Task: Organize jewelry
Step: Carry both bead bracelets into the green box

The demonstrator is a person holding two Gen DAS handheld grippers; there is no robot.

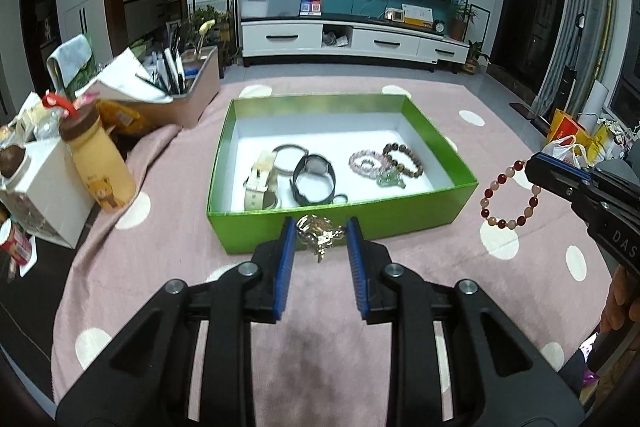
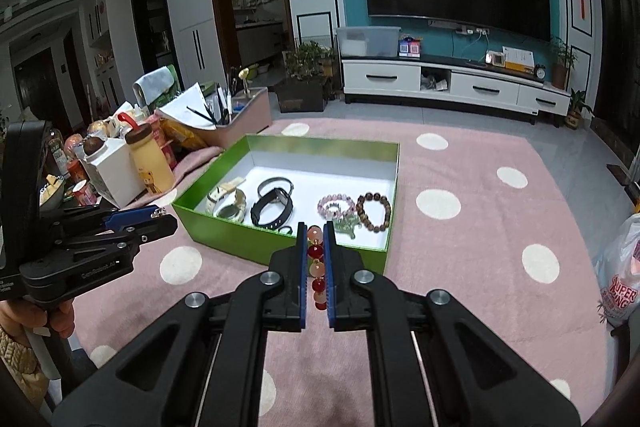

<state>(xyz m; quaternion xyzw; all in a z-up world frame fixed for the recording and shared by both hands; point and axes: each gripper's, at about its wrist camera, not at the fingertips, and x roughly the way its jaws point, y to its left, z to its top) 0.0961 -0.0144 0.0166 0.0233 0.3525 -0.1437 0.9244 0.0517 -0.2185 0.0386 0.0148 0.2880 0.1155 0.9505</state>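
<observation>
A green box point(image 1: 256, 231) point(image 2: 224, 233) with a white floor stands on the pink dotted cloth. Inside lie watches point(image 1: 314, 179) point(image 2: 272, 207) on the left and bead bracelets point(image 1: 404, 157) point(image 2: 374, 211) on the right. My left gripper point(image 1: 321, 231) point(image 2: 158, 217) hangs just before the box's near wall, shut on a tangled gold chain point(image 1: 318, 233). To the right of the box my right gripper point(image 2: 316, 231) point(image 1: 538, 167) is shut on a red and peach bead bracelet point(image 2: 316, 263) point(image 1: 508, 193), which dangles above the cloth.
Left of the box stand a yellow bottle point(image 1: 102, 167) point(image 2: 150, 159), a white carton point(image 1: 44, 187) and a pink bin of papers and pens point(image 1: 188, 87). A printed plastic bag point(image 2: 620, 279) lies at the cloth's right edge. A hand point(image 2: 52, 315) holds the left tool.
</observation>
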